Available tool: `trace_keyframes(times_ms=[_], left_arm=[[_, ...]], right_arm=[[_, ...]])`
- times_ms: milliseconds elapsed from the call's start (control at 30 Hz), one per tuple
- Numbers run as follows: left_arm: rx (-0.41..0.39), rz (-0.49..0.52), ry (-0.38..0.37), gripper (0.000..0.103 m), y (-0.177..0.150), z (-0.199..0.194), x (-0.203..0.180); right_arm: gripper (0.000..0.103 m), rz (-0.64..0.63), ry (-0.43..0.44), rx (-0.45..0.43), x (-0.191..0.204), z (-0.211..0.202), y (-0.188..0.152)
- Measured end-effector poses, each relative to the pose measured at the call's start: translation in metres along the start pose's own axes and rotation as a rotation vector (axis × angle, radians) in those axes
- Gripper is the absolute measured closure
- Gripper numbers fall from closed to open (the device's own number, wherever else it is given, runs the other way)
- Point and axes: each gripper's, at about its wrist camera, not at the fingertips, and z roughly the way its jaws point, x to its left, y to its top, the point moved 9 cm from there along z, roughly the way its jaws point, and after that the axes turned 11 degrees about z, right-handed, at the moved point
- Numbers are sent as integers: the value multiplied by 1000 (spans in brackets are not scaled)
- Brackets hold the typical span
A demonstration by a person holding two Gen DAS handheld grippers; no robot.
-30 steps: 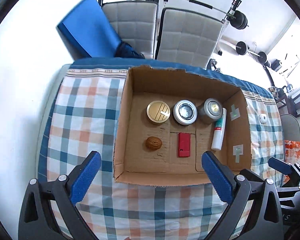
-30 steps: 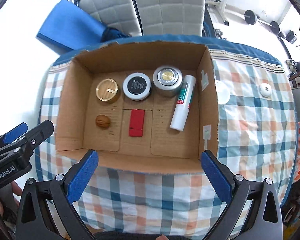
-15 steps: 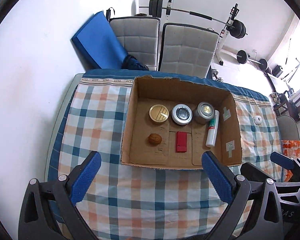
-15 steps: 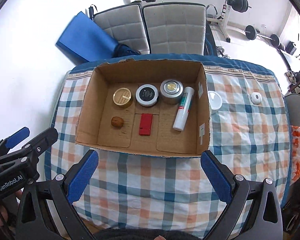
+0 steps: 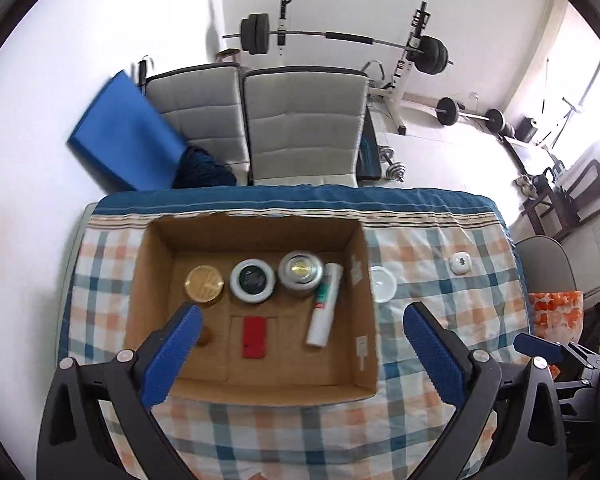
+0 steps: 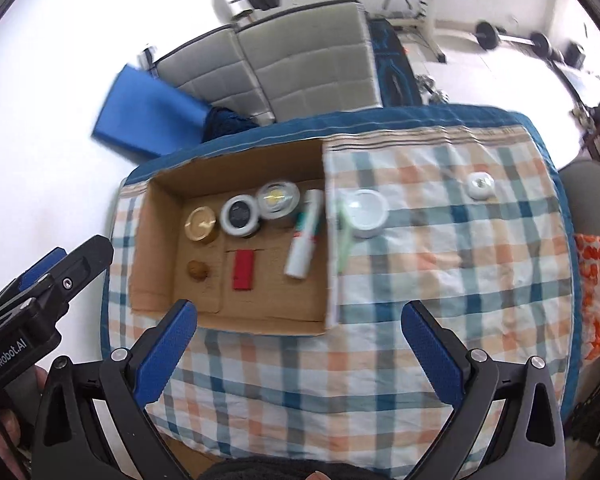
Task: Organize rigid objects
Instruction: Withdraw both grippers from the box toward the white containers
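Sitting in one cardboard box (image 5: 256,384) are three round tins (image 5: 253,281), one walnut (image 6: 198,270), one red block (image 5: 254,337) and one white tube (image 5: 324,309), while two white round objects (image 5: 383,283) are lying outside on the checked cloth (image 5: 440,264).

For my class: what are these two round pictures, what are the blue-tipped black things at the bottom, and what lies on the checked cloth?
No robot here: a person holds a two-finger tool in each hand, each with a camera looking along its fingers. One picture is from the left tool, the other from the right tool. Both are open and hold nothing. On the checked cloth sits a cardboard box with three round tins, a walnut, a red block and a white tube. Beside it lie a white lid and a small white disc.
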Motion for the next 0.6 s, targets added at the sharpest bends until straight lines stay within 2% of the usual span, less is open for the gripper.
trace_keyframes(times_ms=[167, 333, 400, 467, 600], left_arm=[[63, 27, -62, 0, 39, 64, -73], [222, 65, -82, 0, 53, 152, -125], [301, 132, -54, 0, 56, 191, -139], [375, 178, 10, 0, 55, 224, -141], [518, 226, 49, 0, 47, 274, -142]], right_arm=[[0, 120, -61, 32, -97, 8, 59], [0, 192, -97, 79, -181, 39, 108], [0, 206, -113, 112, -208, 60, 125], [0, 200, -129, 150, -230, 85, 140], [0, 191, -180, 198, -258, 133, 164]])
